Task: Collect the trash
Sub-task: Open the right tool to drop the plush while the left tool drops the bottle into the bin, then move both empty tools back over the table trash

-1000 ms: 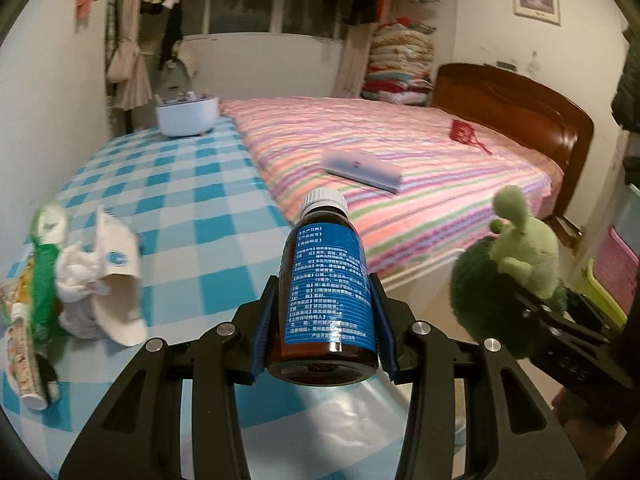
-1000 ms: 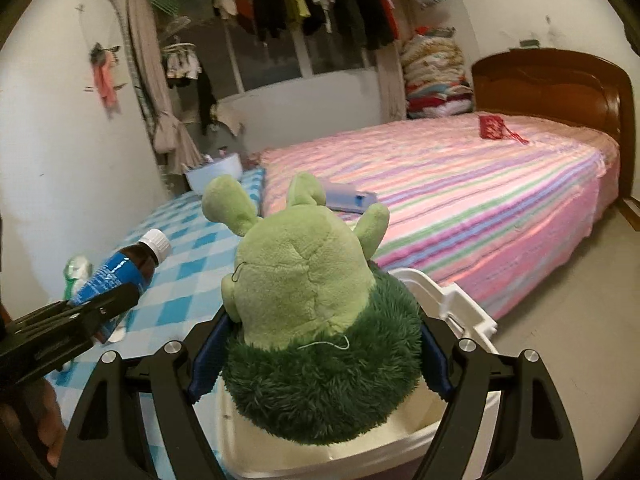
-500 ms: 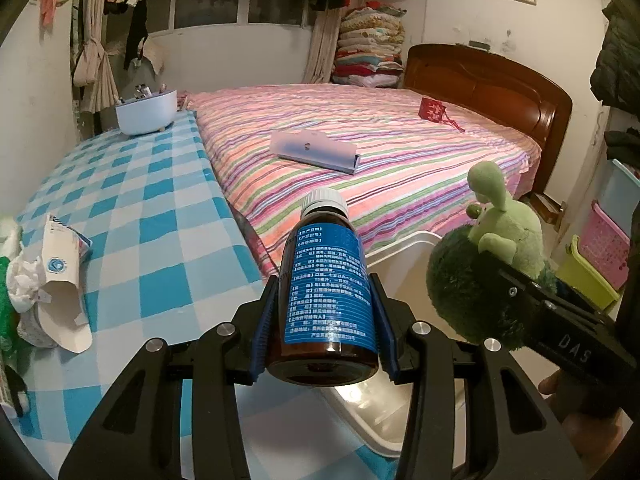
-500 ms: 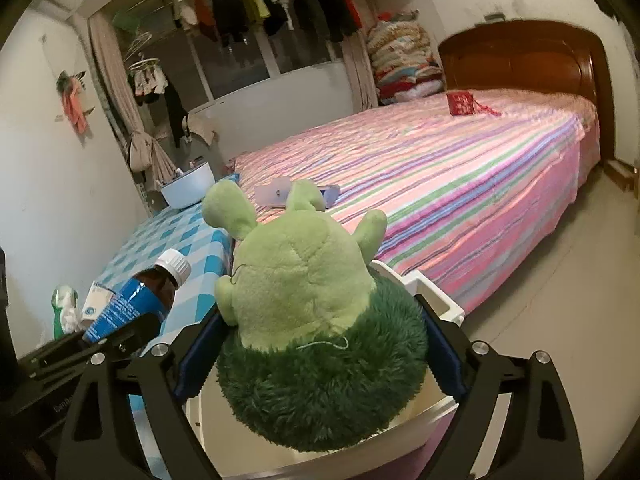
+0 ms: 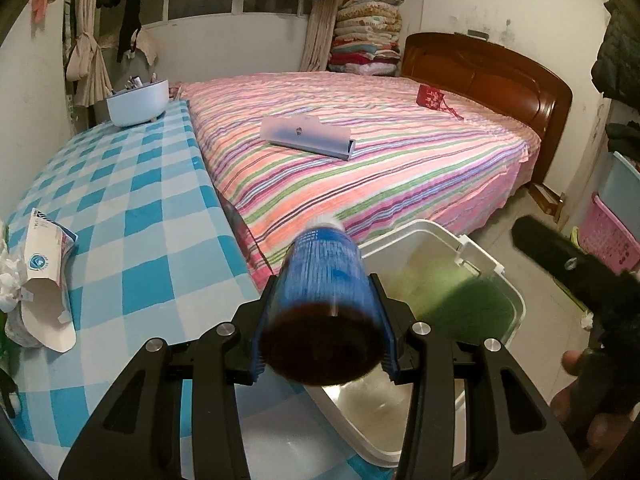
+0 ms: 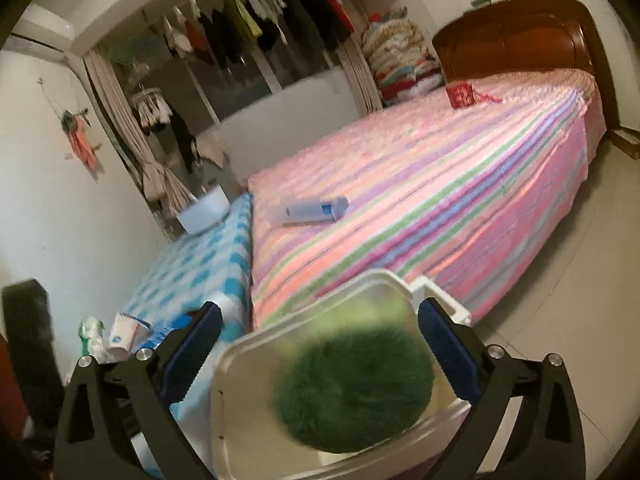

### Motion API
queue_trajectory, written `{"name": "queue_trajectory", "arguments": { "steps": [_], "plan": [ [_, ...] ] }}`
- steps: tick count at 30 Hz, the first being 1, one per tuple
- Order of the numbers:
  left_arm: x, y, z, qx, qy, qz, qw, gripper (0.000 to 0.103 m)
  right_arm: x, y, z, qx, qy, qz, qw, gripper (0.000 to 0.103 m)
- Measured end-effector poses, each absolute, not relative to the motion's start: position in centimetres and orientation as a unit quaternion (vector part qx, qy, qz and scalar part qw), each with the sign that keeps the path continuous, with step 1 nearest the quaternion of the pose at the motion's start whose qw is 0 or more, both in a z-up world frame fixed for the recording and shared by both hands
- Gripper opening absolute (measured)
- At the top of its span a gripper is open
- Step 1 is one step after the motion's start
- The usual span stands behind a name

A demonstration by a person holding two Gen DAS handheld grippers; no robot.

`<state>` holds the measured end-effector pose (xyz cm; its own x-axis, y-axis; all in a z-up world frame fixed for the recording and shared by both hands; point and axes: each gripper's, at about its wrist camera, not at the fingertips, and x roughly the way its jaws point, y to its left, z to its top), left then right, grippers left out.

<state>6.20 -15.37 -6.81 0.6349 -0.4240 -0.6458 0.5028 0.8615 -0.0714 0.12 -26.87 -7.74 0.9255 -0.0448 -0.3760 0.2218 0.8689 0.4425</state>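
My left gripper (image 5: pixel 322 300) has its pads against a brown medicine bottle (image 5: pixel 322 300) with a blue label, blurred and tipped forward over the white bin (image 5: pixel 486 258). My right gripper (image 6: pixel 320 344) is open. The green plush toy (image 6: pixel 354 394) is blurred, out of the jaws and inside the white bin (image 6: pixel 240 364); it also shows as a green smear in the left wrist view (image 5: pixel 460 304). A torn paper cup with tissue (image 5: pixel 44 280) lies on the blue checked table (image 5: pixel 132 208) at the left.
A striped bed (image 5: pixel 380 160) with a grey case (image 5: pixel 306 136) and a red pouch (image 5: pixel 432 98) fills the middle. A white bowl (image 5: pixel 138 102) stands at the table's far end. Pink and blue crates (image 5: pixel 612 236) stand at the right.
My right gripper opened and the plush toy dropped from it into the bin. My left gripper moved right over the bin and the bottle now tips forward, blurred.
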Motion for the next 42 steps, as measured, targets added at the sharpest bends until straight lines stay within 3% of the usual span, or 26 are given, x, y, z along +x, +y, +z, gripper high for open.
{"name": "queue_trajectory", "arguments": {
  "steps": [8, 21, 23, 28, 42],
  "plan": [
    [5.7, -16.5, -7.1, 0.073, 0.339, -0.268, 0.899, 0.042, -1.6, -27.3, -6.5, 0.247, 0.127, -0.107, 0.955, 0.096],
    [4.9, -17.4, -7.0, 0.09, 0.328, -0.275, 0.899, 0.043, -2.2, -27.5, -6.3, 0.246, 0.113, -0.114, 0.956, 0.096],
    [5.0, -17.1, -6.8, 0.088, 0.327, -0.272, 0.901, 0.046, -2.2, -27.2, -6.4, 0.242, 0.115, -0.114, 0.957, 0.096],
    [4.9, -16.3, -6.3, 0.084, 0.312, -0.256, 0.911, 0.071, -2.0, -26.7, -6.4, 0.24, 0.116, -0.107, 0.958, 0.096],
    [5.9, -10.5, -4.7, 0.052, 0.29, -0.187, 0.937, 0.078, 0.4, -23.2, -6.0, 0.221, 0.131, -0.06, 0.965, 0.096]
  ]
}}
